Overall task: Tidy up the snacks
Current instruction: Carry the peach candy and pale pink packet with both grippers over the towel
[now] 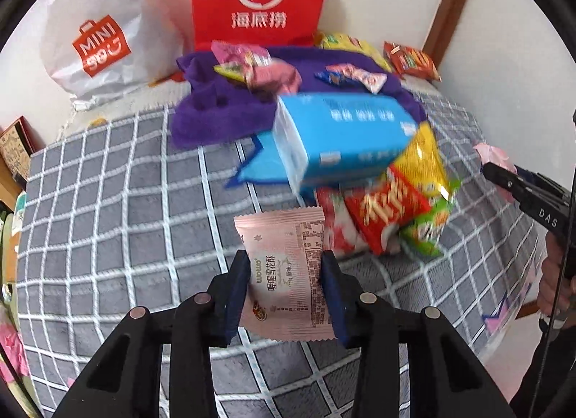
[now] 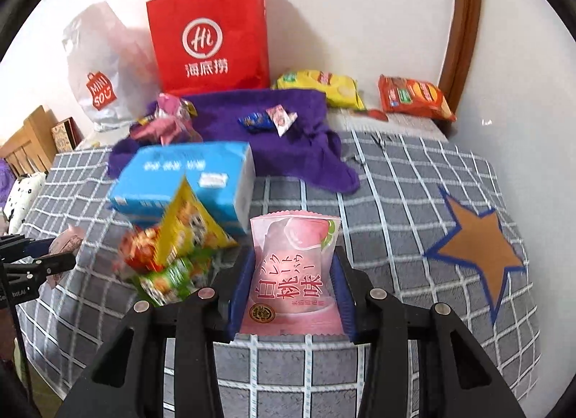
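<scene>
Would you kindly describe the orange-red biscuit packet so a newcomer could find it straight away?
Start at the tall red paper bag standing against the wall behind the grey checked bedcover. Look right past the yellow crisp packet to the corner beside the brown wooden frame. The orange-red biscuit packet lies there, the rightmost snack, printed with round biscuits.

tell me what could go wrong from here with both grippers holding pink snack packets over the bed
1. The left gripper pinches its pale pink foil packet only by the side edges; the slick wrapper could slip out.
2. The right gripper holds a puffy pink peach-print packet; squeezing may crush it.
3. The yellow, red and green snack bags lean on the blue box nearby; a low swing could topple them.
</scene>
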`<move>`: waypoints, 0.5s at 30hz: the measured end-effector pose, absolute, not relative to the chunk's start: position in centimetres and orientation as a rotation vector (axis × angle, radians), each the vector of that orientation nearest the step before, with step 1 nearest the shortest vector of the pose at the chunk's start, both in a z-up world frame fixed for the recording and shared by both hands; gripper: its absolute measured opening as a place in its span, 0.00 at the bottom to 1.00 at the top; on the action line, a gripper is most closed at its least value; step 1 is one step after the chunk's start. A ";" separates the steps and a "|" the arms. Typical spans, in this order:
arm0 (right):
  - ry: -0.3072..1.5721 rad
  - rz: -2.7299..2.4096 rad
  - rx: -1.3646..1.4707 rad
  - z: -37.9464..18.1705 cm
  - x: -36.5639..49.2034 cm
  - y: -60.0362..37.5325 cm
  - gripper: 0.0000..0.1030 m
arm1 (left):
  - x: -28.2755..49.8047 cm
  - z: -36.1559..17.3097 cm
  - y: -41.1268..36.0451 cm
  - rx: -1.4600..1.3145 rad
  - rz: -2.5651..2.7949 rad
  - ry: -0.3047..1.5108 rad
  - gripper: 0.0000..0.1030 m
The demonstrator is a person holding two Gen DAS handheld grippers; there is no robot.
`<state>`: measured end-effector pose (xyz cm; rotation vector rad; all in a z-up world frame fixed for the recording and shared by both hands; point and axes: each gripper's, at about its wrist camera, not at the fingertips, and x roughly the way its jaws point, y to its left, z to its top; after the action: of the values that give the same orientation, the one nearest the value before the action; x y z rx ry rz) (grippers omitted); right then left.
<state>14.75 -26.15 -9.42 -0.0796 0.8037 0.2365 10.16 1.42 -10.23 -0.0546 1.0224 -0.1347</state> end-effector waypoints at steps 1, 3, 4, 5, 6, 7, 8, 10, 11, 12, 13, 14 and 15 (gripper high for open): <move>0.796 0.245 -0.073 -8.8 15.1 -26.0 0.41 | 10.6 -9.7 1.6 -0.055 -0.128 1.011 0.36; 0.780 0.261 -0.064 -7.8 15.7 -25.7 0.41 | 11.5 -8.6 1.9 -0.061 -0.118 0.993 0.37; 0.777 0.267 -0.061 -7.4 16.0 -25.6 0.41 | 11.8 -8.2 2.0 -0.067 -0.121 0.989 0.36; 0.773 0.274 -0.054 -6.9 16.4 -25.5 0.41 | 12.1 -7.8 2.1 -0.074 -0.128 0.986 0.36; 0.772 0.278 -0.049 -6.4 16.8 -25.4 0.41 | 12.5 -7.4 2.1 -0.080 -0.136 0.983 0.36; 0.767 0.280 -0.048 -5.9 17.3 -25.3 0.41 | 13.1 -6.9 2.1 -0.087 -0.140 0.978 0.36; 0.763 0.280 -0.049 -5.6 17.7 -25.3 0.41 | 13.7 -6.5 2.1 -0.094 -0.141 0.973 0.37; 0.752 0.288 -0.048 -4.9 18.7 -25.0 0.41 | 14.8 -6.0 2.2 -0.105 -0.146 0.968 0.36; 0.750 0.293 -0.049 -4.6 19.2 -24.9 0.41 | 15.1 -5.9 2.1 -0.110 -0.147 0.966 0.37; 0.749 0.298 -0.053 -4.3 19.8 -24.6 0.41 | 15.7 -5.6 2.1 -0.117 -0.149 0.964 0.37; 0.744 0.305 -0.059 -4.1 20.5 -24.3 0.41 | 16.1 -5.4 2.1 -0.120 -0.150 0.964 0.37; 0.740 0.318 -0.066 -3.8 21.0 -23.9 0.41 | 16.7 -5.2 2.1 -0.123 -0.151 0.963 0.36; 0.740 0.336 -0.074 -3.5 21.7 -23.5 0.41 | 17.0 -5.1 2.0 -0.125 -0.150 0.962 0.36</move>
<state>21.68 -23.53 -3.49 -0.0736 0.7397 0.3362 16.96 2.04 -5.11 -0.1246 0.9624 -0.1499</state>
